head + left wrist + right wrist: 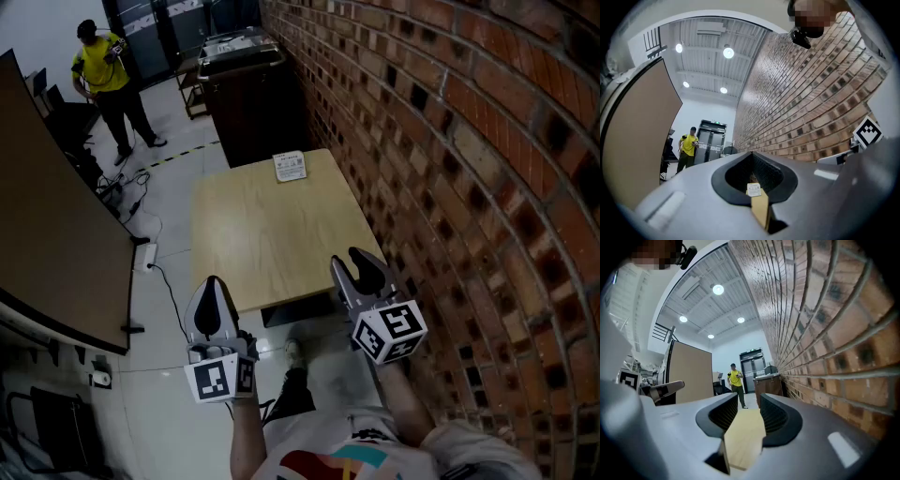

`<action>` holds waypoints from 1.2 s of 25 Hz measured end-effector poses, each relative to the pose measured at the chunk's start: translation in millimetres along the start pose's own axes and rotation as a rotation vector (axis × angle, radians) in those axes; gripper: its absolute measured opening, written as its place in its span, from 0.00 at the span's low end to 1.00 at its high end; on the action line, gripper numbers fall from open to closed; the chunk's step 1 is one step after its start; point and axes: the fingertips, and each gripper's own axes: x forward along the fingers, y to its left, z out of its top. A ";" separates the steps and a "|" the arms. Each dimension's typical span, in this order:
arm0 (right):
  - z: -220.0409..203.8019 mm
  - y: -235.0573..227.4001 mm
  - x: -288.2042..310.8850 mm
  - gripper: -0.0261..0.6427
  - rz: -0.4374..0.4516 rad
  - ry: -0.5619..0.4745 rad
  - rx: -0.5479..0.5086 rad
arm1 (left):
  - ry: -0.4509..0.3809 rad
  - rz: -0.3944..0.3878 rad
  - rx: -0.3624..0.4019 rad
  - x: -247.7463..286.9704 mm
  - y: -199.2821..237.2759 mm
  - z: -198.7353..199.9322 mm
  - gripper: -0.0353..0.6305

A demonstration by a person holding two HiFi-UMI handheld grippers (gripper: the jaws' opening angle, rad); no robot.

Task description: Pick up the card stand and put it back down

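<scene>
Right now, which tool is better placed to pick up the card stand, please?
Probably right: the right tool is over the table bearing the card stand, jaws apart; the left tool is shut, off its side.

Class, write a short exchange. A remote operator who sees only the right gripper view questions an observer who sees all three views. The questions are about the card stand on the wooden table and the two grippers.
Operator: Between my jaws I see only bare table. Where is my target?
Observer: The card stand stands at the table's far edge, untouched.
Operator: And the other gripper, open or shut?
Observer: The left gripper has its jaw tips together, with nothing held between them.
Operator: Where does my own gripper sit over the table?
Observer: The right gripper is at the table's near right corner, beside the brick wall.
</scene>
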 end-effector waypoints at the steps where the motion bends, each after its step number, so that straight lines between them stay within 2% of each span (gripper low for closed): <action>1: 2.1 -1.2 22.4 0.23 0.000 0.002 -0.005 | 0.003 -0.006 0.009 20.6 11.3 -2.4 0.06; 6: 10.5 -16.9 123.7 0.25 -0.028 -0.003 -0.012 | 0.010 -0.032 0.020 115.2 62.9 -15.0 0.06; 10: 7.5 -35.8 179.3 0.26 -0.059 -0.002 0.000 | -0.005 -0.013 0.019 168.5 93.7 -20.1 0.06; 18: -8.8 -73.3 239.9 0.38 -0.078 0.075 0.008 | 0.041 0.012 -0.009 228.2 106.2 -48.7 0.06; 20: -14.7 -80.0 245.2 0.44 -0.082 0.095 0.000 | 0.043 0.013 -0.007 230.0 101.6 -50.6 0.06; 23: -37.0 -95.2 275.4 0.61 -0.118 0.137 -0.029 | 0.059 0.013 -0.007 227.3 96.9 -59.4 0.06; 24: -50.6 -105.6 298.6 0.69 -0.145 0.170 -0.040 | 0.074 0.011 -0.007 227.4 96.4 -66.4 0.06; 25: -67.0 -118.1 325.1 0.82 -0.177 0.215 -0.049 | 0.094 0.006 -0.009 226.8 95.9 -75.1 0.06; 26: -84.9 -131.4 350.5 0.89 -0.209 0.273 -0.058 | 0.117 -0.002 -0.012 224.9 95.3 -83.9 0.06; 28: -120.8 -155.4 389.1 0.90 -0.263 0.400 -0.074 | 0.156 -0.008 -0.005 219.4 96.5 -95.4 0.06; 30: -150.5 -170.0 413.2 0.90 -0.288 0.492 -0.041 | 0.186 0.008 0.012 215.2 104.8 -102.0 0.06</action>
